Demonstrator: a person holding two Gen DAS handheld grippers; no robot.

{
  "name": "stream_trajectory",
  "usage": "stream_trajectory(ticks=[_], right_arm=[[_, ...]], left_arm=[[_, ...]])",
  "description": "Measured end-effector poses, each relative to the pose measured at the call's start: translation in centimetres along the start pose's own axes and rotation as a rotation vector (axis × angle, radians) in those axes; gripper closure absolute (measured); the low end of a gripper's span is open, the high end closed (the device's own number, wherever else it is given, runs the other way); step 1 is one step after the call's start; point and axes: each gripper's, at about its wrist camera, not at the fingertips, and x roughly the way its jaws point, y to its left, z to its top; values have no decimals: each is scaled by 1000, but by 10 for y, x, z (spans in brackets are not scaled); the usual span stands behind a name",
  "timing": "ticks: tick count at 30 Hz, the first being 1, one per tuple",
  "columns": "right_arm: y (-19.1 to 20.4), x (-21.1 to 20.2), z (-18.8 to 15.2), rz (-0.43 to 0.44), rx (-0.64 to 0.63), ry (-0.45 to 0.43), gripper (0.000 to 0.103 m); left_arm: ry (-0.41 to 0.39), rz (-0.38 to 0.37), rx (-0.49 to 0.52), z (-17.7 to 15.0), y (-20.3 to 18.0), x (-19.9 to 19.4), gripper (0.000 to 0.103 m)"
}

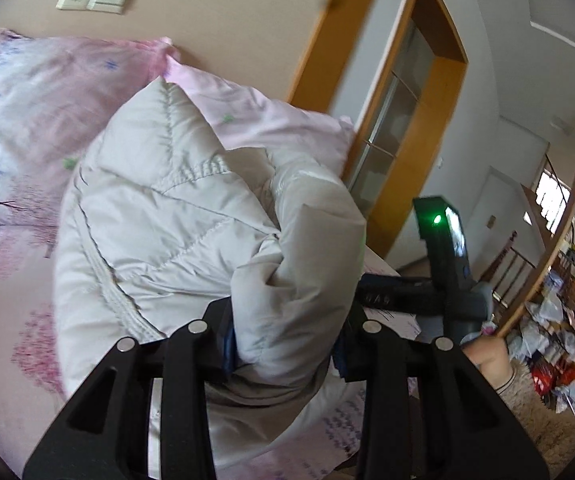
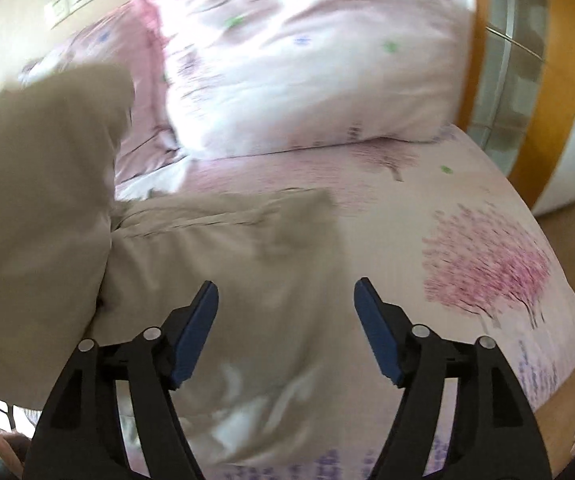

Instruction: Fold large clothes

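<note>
two tongs work over one bed point(image 2: 467, 208), and only one of them has a grip. the left tongs point(image 1: 287, 344) are clamped on a thick bunched fold of the pale quilted jacket point(image 1: 159, 216), the padded cloth bulging up between the blue pads; that hold looks meant to keep one part of the garment lifted so it can be carried across the rest. the jacket's body lies on the pink flowered sheet near the bed's middle, reaching toward the pillows point(image 2: 307, 64) at the head edge, with a raised portion standing up at the left of the right wrist view. the right tongs point(image 2: 285, 332) stand wide apart with nothing between the pads, hanging above the jacket's near part, tilted steeply down at the bed. the free opening suggests this hand is between grips, probably ready to take a fresh edge. the left tongs point only slightly downward, toward the head of the bed, and the right tool's dark body with its green light shows just beside them. both views are blurred, so finer seams are hard to read.
</note>
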Motion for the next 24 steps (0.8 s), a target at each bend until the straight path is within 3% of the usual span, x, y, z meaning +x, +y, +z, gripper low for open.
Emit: stream_trajectory(ticks=[7,13,17,24], right_arm=[[-60,-11,7,2,126,-32,28],[-92,-16,15,187,200,-22,28],[-86,-16,23,319,164,26,28],[-58,-14,44,437,59,88,28]], left_arm=[[70,-30,73,-11,-40,56,67],[100,41,257,-32,-83,95,63],[130,52,326,-44,-97,117,56],[159,51,361,-56,-108,140,42]])
